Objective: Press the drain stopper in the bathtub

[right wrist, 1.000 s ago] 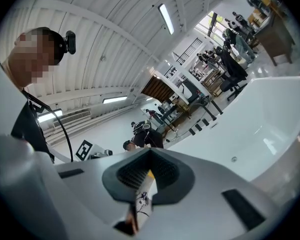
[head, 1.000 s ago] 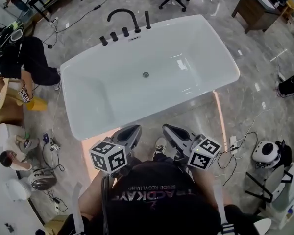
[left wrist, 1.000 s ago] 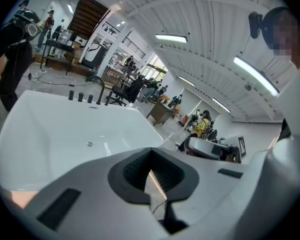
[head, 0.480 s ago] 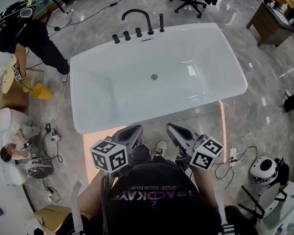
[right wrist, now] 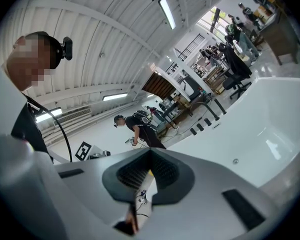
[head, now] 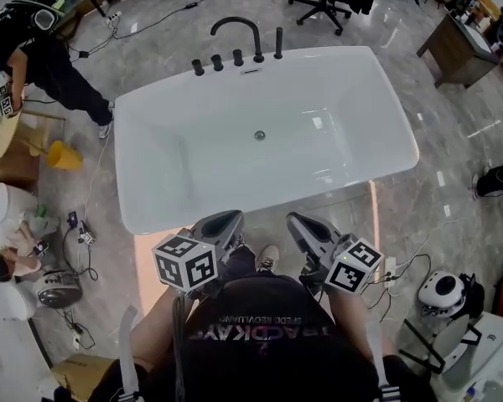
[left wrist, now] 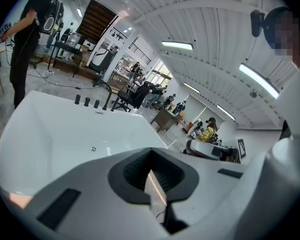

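Left gripper (head: 220,224) and right gripper (head: 305,226) sit close in at the chest. The jaws of each are closed together on nothing, ribbed dark pads meeting. Just ahead is the near rim of the bathtub (head: 318,170): glossy white, rectangular, long axis crosswise to both grippers. Drain stopper (head: 259,136), small, round and metallic, sits mid-floor, forward and below, between the two grippers; neither is clearly nearer. Beyond it, a black arched faucet (head: 256,48) stands on the far rim.

Left gripper (head: 221,222) and right gripper (head: 299,222) held chest-high, jaws together.
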The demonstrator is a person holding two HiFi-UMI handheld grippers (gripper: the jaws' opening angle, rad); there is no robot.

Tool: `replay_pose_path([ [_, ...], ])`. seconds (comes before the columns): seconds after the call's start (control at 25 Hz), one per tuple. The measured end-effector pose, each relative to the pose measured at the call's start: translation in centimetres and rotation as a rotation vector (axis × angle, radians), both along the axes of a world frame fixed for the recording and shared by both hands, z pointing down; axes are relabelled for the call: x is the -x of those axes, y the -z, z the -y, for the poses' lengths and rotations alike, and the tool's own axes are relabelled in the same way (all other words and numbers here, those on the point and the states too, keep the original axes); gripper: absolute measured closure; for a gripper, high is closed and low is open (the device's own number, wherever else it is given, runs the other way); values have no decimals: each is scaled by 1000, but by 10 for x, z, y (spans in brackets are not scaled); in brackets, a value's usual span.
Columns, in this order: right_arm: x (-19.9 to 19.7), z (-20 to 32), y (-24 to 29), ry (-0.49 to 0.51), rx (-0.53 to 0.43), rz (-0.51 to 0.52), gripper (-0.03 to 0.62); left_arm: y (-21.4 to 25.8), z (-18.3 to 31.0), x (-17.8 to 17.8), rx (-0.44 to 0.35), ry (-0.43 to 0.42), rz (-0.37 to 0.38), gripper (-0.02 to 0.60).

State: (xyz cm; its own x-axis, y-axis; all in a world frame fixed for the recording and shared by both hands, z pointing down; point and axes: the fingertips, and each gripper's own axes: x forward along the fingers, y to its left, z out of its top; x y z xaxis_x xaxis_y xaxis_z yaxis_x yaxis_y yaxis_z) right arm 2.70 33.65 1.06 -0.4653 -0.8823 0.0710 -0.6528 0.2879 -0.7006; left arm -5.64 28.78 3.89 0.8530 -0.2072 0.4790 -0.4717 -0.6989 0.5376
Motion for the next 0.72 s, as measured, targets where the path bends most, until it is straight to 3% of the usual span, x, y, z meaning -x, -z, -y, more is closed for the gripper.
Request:
replay_pose_path([
  [0.4, 16, 57, 18, -27, -9, -45, 579, 4, 58, 15, 19, -9, -41, 578],
  [0.72, 24, 105, 22, -40, -20, -62, 579, 9, 103, 28, -24, 2, -67, 578],
])
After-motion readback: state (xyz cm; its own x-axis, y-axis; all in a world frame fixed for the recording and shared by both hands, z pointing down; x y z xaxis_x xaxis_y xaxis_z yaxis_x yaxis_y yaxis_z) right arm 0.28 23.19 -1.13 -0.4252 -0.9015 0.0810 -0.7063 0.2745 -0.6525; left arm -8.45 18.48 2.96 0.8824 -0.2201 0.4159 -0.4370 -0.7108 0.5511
